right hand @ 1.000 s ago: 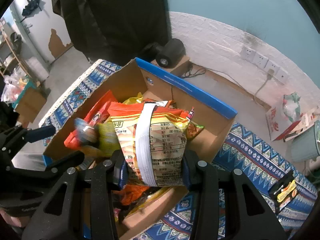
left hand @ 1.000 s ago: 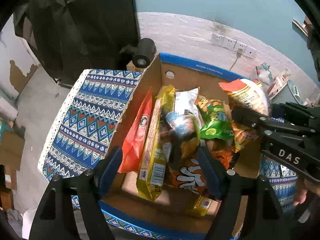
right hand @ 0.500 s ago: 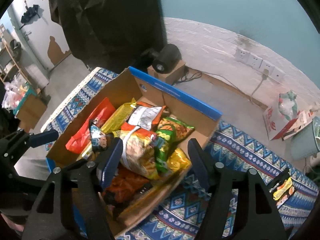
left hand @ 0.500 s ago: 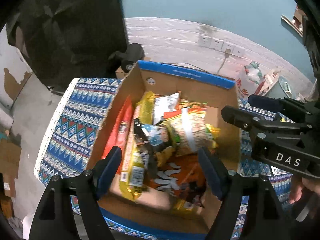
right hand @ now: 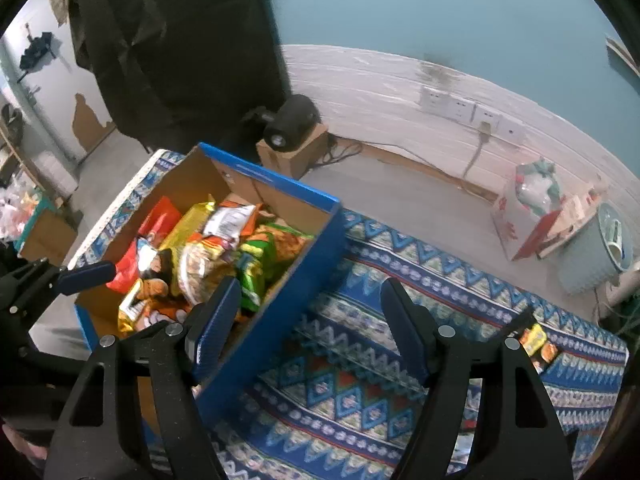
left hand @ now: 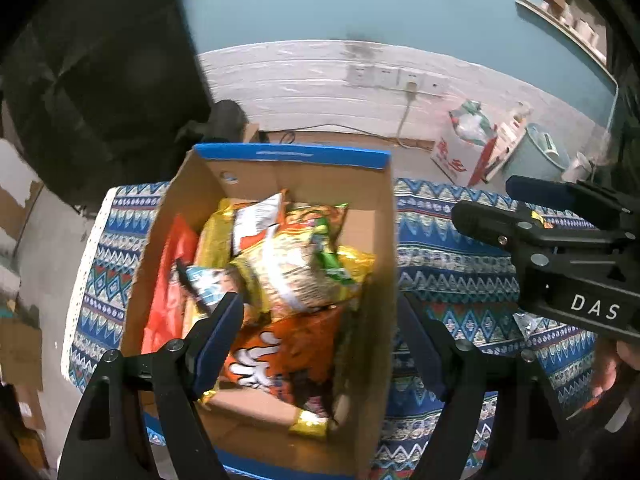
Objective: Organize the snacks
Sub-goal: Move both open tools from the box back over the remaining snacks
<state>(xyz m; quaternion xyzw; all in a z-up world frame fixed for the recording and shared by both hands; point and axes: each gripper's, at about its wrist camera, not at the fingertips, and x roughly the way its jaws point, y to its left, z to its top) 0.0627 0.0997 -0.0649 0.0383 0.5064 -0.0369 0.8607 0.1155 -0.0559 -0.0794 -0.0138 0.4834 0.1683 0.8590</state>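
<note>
A cardboard box (left hand: 376, 264) with blue rim (right hand: 280, 184) holds several snack bags: a beige-and-yellow bag (left hand: 288, 276) on top, an orange bag (left hand: 288, 344), a red bag (left hand: 168, 280), a green bag (right hand: 252, 264). My left gripper (left hand: 320, 312) is open and empty above the box's near end. My right gripper (right hand: 312, 304) is open and empty, over the box's right wall and the cloth; it also shows in the left wrist view (left hand: 520, 216). A small snack packet (right hand: 538, 344) lies on the cloth at the right.
The box sits on a blue patterned cloth (right hand: 360, 380). Beyond it are a black cylinder on a small box (right hand: 292, 124), wall sockets (right hand: 472, 112), a white-and-red carton (right hand: 528, 216) and a pale blue bin (right hand: 600, 252) on the floor.
My right gripper opened and let go of the beige-and-yellow bag, which now lies in the box. Both grippers pulled back and to the right, away from the box.
</note>
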